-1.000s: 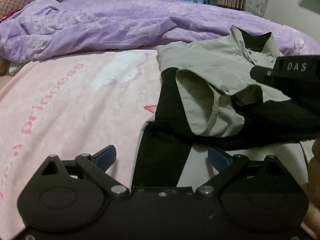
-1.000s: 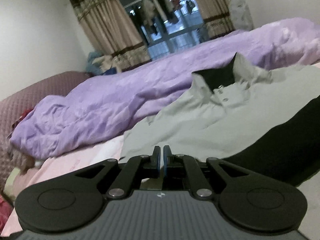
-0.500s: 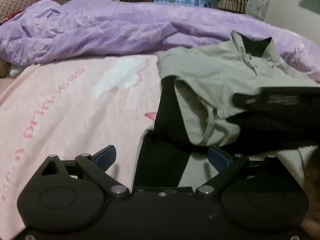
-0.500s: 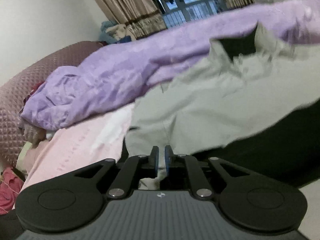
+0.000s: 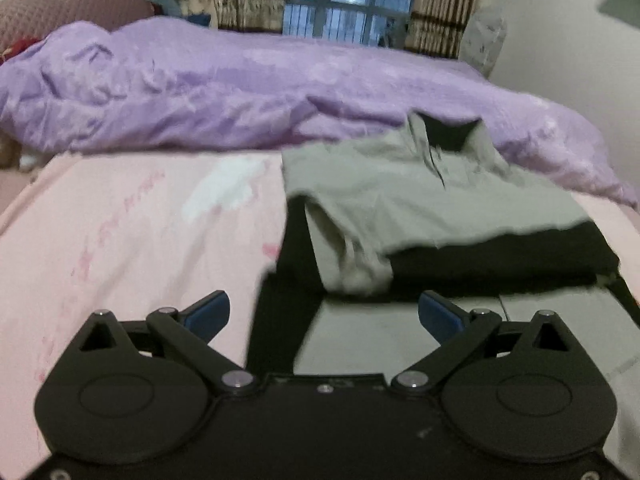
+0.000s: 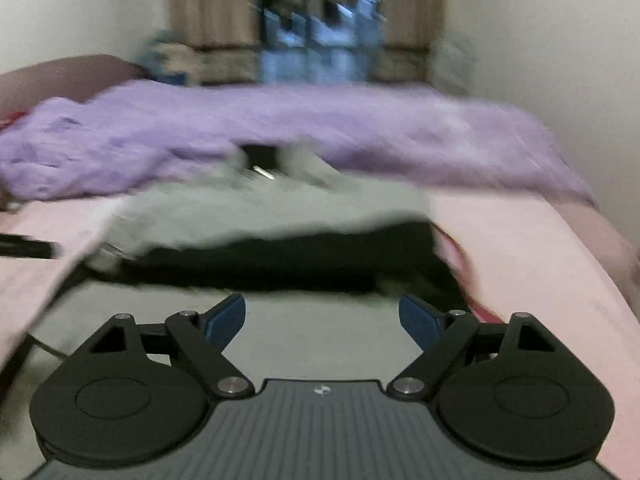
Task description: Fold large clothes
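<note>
A large grey and black jacket (image 5: 400, 196) lies partly folded on the pink bed sheet (image 5: 120, 232), collar toward the purple duvet. Its grey upper part lies over a black band, and a grey sleeve cuff (image 5: 352, 264) hangs at the fold. My left gripper (image 5: 323, 314) is open and empty, low over the jacket's near edge. In the blurred right wrist view the jacket (image 6: 280, 216) lies ahead, and my right gripper (image 6: 322, 318) is open and empty above its near grey panel.
A rumpled purple duvet (image 5: 240, 92) lies across the far side of the bed. A maroon headboard (image 5: 60, 8) is at far left. Curtains and a window (image 5: 348, 4) stand behind. The pink sheet (image 6: 520, 248) extends right of the jacket, with the bed's edge beyond.
My right gripper has opened, let go of the jacket and drawn back toward its near side. It no longer shows in the left wrist view. The grey upper part now lies flat.
</note>
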{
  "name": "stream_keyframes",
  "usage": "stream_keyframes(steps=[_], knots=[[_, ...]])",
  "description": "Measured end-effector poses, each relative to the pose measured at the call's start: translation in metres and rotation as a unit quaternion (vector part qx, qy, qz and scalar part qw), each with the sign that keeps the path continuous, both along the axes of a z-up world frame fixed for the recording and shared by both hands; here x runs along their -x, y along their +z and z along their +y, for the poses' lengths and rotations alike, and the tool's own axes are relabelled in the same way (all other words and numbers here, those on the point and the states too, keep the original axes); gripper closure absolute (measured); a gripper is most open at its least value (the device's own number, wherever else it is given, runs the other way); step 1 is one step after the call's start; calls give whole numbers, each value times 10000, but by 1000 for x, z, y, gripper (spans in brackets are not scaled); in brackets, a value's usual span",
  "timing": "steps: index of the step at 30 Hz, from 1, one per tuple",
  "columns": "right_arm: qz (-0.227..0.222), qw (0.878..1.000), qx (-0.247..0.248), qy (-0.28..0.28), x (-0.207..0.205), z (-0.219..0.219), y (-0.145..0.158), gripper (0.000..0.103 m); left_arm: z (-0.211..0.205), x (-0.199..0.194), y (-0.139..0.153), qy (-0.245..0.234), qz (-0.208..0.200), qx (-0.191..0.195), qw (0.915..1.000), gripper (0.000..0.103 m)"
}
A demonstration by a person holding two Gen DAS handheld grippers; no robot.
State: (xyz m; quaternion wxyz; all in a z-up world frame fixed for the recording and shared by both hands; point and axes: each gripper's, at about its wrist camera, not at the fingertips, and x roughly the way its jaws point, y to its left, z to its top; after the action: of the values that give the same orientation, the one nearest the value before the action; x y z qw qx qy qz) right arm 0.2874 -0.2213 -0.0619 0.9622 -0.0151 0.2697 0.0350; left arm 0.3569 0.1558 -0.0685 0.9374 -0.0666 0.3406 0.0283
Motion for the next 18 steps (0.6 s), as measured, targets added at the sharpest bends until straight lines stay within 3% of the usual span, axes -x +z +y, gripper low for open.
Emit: stream_keyframes(steps=[3,6,12,18], knots=[[145,9993,-139,-324,11,-38,-13,3,-22,27,-10,-51,262,-302,9992,0],[361,9964,-292,-704,16,-64,-28,13,-43,46,-24,-17,536,-439,9976,0],[582,9942,-410,-805,16,-88,-61,14,-71,66,-40,59,806,-729,9941,0],[920,9921,-396,-754,14,-103,-83,15,-71,68,-48,116,983,-967,9904,0]])
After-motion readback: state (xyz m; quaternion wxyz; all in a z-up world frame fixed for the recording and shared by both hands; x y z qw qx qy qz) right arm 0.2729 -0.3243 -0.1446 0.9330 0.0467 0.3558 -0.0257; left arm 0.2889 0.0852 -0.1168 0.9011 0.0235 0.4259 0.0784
